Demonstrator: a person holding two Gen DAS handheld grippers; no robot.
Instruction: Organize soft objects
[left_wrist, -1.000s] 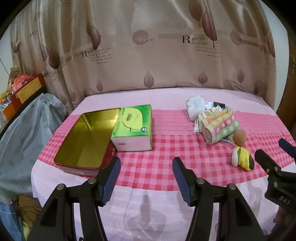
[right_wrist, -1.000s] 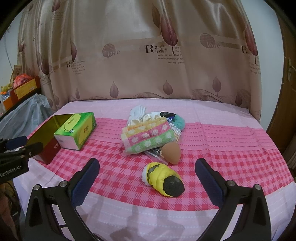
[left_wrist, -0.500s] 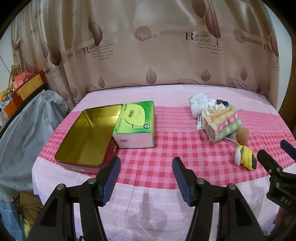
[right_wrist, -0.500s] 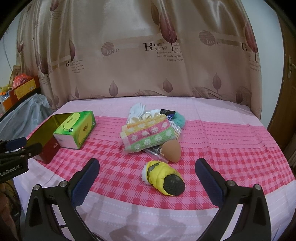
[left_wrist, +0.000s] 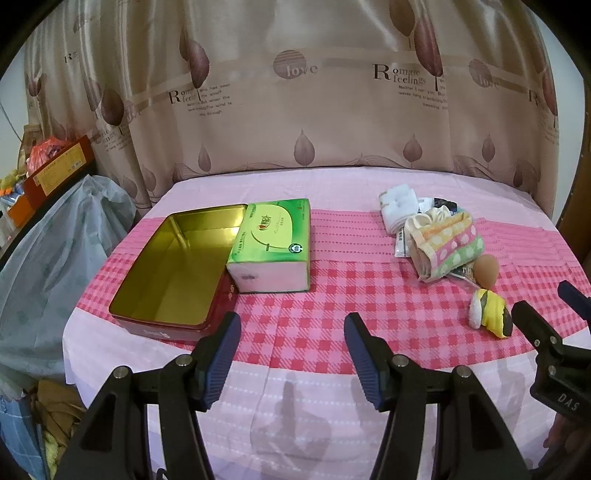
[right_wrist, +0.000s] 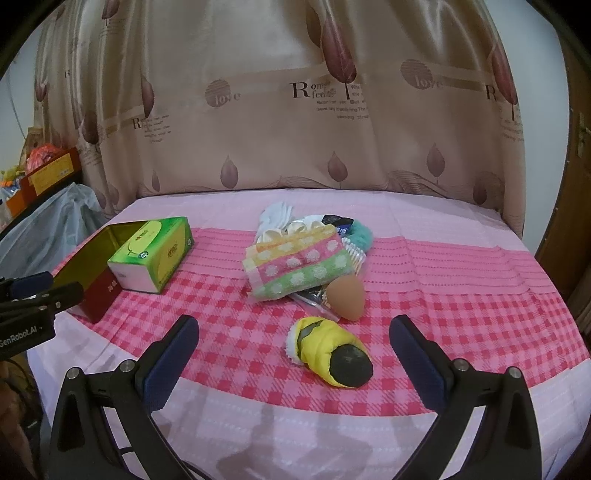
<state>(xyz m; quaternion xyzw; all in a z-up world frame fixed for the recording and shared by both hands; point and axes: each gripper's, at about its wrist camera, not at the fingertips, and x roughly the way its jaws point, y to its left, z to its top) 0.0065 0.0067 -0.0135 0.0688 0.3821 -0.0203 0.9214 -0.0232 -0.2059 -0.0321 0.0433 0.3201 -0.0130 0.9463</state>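
Note:
An open gold-lined tin lies at the table's left, with a green tissue pack leaning against its right side. To the right sits a pile of soft things: a striped dotted towel, white cloth, a brown egg-shaped sponge and a yellow and black plush. My left gripper hangs open over the front edge, empty. My right gripper is open wide, with the plush lying between its fingers.
The table wears a pink checked cloth and backs onto a beige curtain. A grey plastic-covered bundle and a red box stand off the table's left. A teal fuzzy item lies behind the towel.
Both grippers have drifted slightly: the table items sit a little further off in the left view and a touch nearer in the right view. Neither gripper's opening has changed.

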